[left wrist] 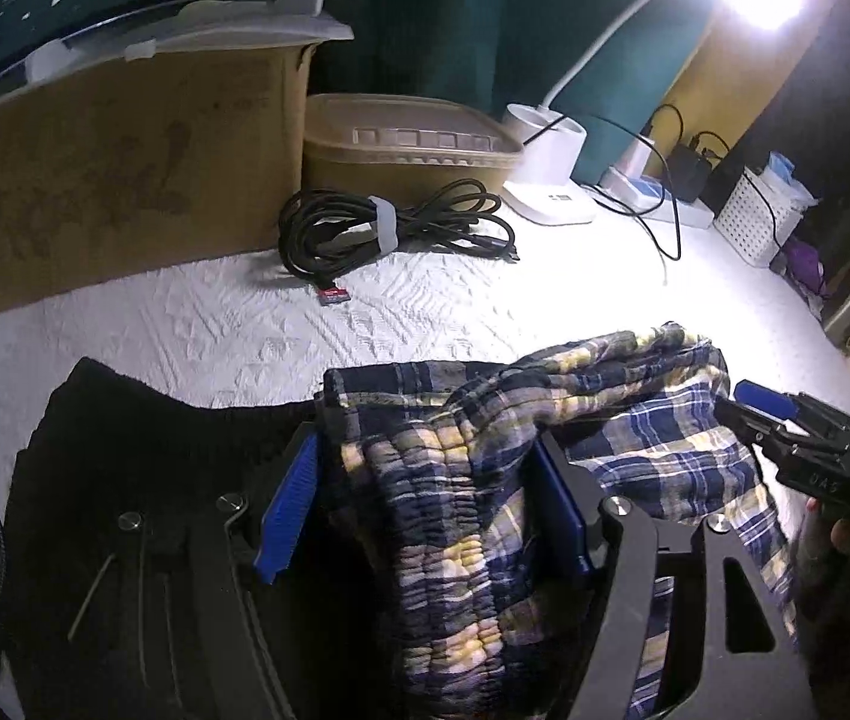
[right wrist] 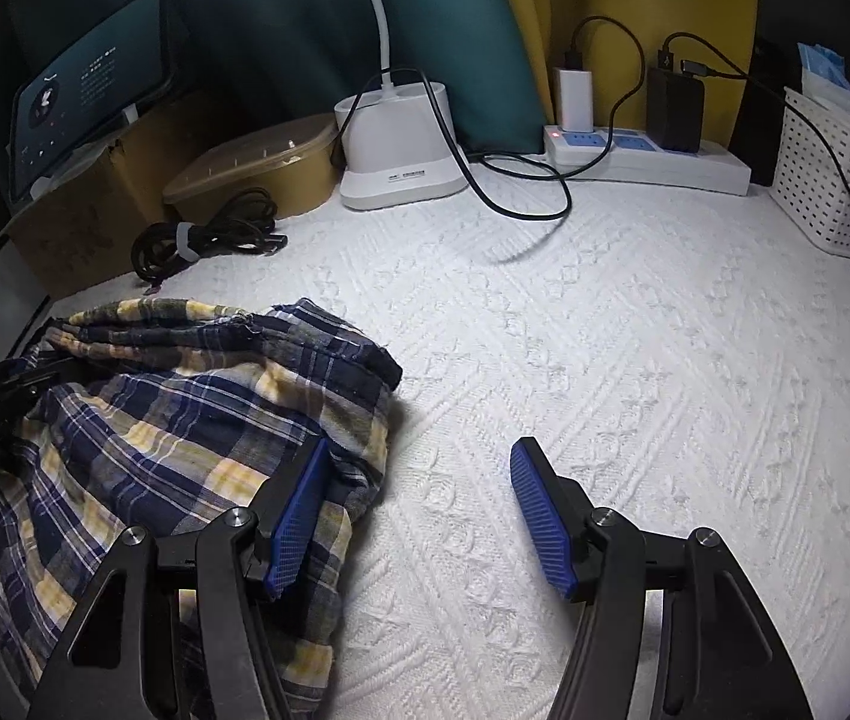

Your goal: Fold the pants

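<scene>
The plaid pants [left wrist: 544,420], navy, yellow and white, lie bunched on the white textured bedspread [left wrist: 245,324]. My left gripper [left wrist: 425,510] is open, with the gathered elastic waistband lying between its blue pads [left wrist: 287,516]. In the right wrist view the pants [right wrist: 185,420] lie at the lower left. My right gripper [right wrist: 419,516] is open and empty; its left pad [right wrist: 299,522] is over the pants' right edge, its right pad over bare bedspread [right wrist: 634,360]. The right gripper also shows at the right edge of the left wrist view [left wrist: 784,420].
A black garment [left wrist: 125,450] lies left of the pants. At the back are a cardboard box [left wrist: 125,180], a lidded tub [left wrist: 407,144], a coiled black cable [left wrist: 389,228], a white lamp base [right wrist: 401,144], a power strip [right wrist: 646,156] and a white basket [right wrist: 832,180].
</scene>
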{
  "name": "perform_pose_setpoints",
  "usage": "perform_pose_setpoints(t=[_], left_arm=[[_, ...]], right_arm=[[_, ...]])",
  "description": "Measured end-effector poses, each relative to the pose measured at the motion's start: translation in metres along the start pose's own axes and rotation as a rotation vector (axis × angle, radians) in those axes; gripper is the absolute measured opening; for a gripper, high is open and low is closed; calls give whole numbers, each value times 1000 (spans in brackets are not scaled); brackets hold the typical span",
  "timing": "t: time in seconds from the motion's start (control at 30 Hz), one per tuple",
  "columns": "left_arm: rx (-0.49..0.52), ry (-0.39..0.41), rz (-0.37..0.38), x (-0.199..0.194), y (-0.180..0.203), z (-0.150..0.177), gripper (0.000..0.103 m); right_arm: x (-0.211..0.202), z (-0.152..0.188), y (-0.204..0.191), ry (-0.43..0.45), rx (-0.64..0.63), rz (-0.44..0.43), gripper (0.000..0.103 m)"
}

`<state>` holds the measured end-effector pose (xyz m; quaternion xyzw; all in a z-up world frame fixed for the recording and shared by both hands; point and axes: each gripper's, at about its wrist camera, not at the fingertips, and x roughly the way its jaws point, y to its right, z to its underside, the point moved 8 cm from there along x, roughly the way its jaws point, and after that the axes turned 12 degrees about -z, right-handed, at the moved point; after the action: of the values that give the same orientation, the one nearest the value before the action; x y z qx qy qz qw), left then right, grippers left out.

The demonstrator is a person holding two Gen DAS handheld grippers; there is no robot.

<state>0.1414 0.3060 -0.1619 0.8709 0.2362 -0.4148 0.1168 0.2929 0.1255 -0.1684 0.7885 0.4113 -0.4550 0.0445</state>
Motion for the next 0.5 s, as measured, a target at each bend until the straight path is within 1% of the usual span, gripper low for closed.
perform_pose_setpoints(t=[0.1,0.17,0.23,0.4,0.5], left_arm=[[-22,34,9,-14,-1,-4,69],[-8,86,19,-30,2,-5,68],[8,104,29,-40,6,-4,68],[15,102,51,-52,11,10,68],[16,74,71,-52,13,24,68]], right_arm=[[-6,0,-2,9,-3,14,64],[-13,0,-6,24,-2,6,64],[-18,2,-12,29,-11,0,64],[-26,11,-27,21,-33,-15,64],[-26,22,-36,-1,-53,-23,64]])
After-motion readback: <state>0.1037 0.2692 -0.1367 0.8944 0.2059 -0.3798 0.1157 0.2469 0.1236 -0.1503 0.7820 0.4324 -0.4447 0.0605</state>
